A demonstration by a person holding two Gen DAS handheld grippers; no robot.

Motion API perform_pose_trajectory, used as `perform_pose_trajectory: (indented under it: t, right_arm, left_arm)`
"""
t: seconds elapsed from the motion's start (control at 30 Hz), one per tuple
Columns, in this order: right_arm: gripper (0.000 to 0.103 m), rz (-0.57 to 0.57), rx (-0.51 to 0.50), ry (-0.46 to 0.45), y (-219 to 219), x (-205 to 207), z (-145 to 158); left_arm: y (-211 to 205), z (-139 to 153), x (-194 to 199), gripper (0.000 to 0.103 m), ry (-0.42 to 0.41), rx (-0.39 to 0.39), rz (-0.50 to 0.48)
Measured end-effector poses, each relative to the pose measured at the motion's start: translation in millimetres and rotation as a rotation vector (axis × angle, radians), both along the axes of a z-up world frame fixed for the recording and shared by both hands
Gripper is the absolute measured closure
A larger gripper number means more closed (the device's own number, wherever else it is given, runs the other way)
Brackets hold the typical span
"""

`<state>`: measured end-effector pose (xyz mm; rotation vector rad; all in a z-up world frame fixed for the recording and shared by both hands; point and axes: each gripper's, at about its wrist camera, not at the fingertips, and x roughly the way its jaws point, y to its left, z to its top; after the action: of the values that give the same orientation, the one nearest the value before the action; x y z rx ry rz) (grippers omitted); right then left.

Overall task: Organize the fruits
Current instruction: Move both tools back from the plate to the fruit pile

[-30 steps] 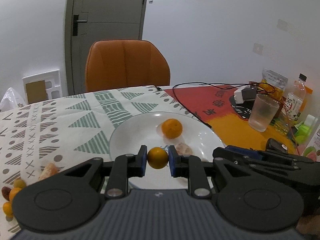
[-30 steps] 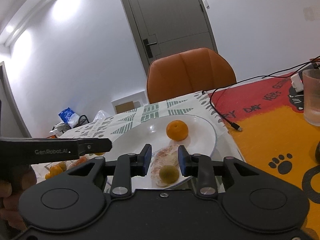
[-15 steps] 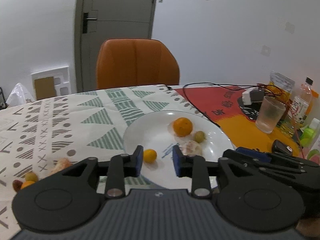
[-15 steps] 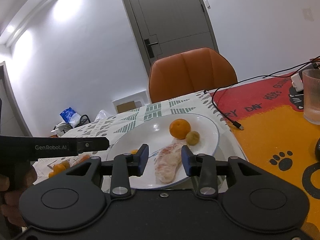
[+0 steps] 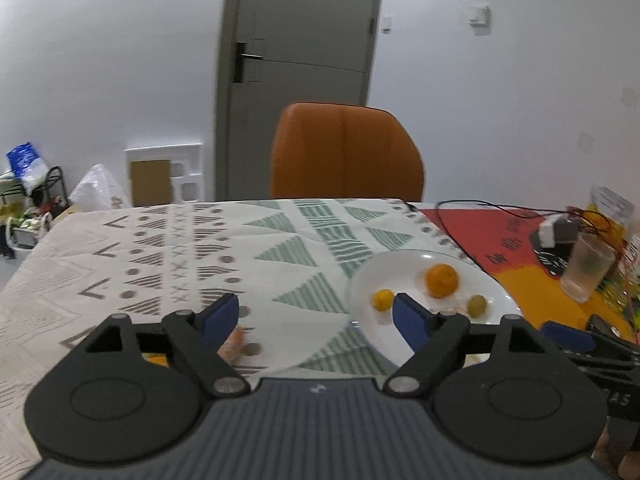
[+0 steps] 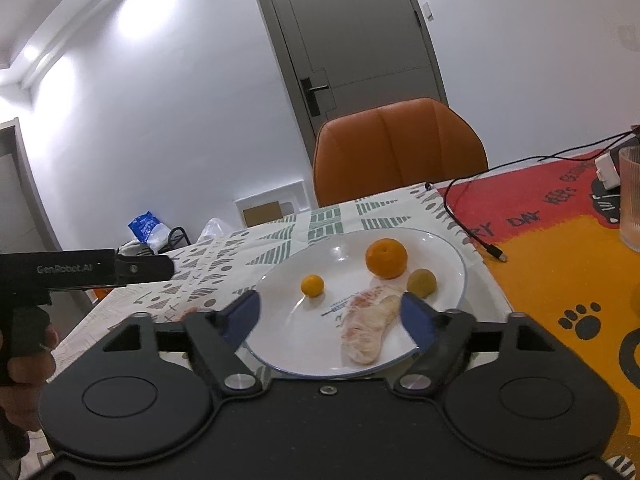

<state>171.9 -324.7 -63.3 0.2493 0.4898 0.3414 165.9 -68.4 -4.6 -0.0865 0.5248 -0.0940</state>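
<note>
White plate (image 6: 448, 252) on patterned tablecloth (image 6: 280, 240), holding large orange (image 6: 386, 259), small yellow-orange fruit (image 6: 312, 285), greenish fruit (image 6: 421, 282) and peeled pale segment (image 6: 370, 330). Right gripper (image 6: 330, 314) in foreground, blue-padded fingers spread wide, nothing between them. Left gripper (image 6: 140, 270) at left edge, seen side-on, hand-held. Orange chair (image 6: 400, 152) behind; black cable (image 6: 472, 232) on red-and-yellow mat (image 6: 560, 280); ribbed glass (image 6: 632, 200) at right.

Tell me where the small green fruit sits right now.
The small green fruit lies on the white plate, right of the big orange, beside the peeled pomelo piece.
</note>
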Motion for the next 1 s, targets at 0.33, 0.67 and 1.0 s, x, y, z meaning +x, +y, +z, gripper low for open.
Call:
perform_pose_trajectory:
  t: [0.33, 0.67, 1.0]
  right_arm:
    - [0.006, 0.015, 0.000, -0.006, 11, -7, 5]
    - [0.005, 0.047, -0.014, 0.006, 30, -16, 5]
    - [0.004, 0.100, -0.025, 0.016, 58, -20, 4]
  left_arm:
    - [34, 8, -21, 0.014, -0.018, -0.012, 0.073]
    - [60, 6, -40, 0.014, -0.029, -0.034, 0.107]
    - [95, -3, -58, 0.014, -0.015, -0.055, 0.171]
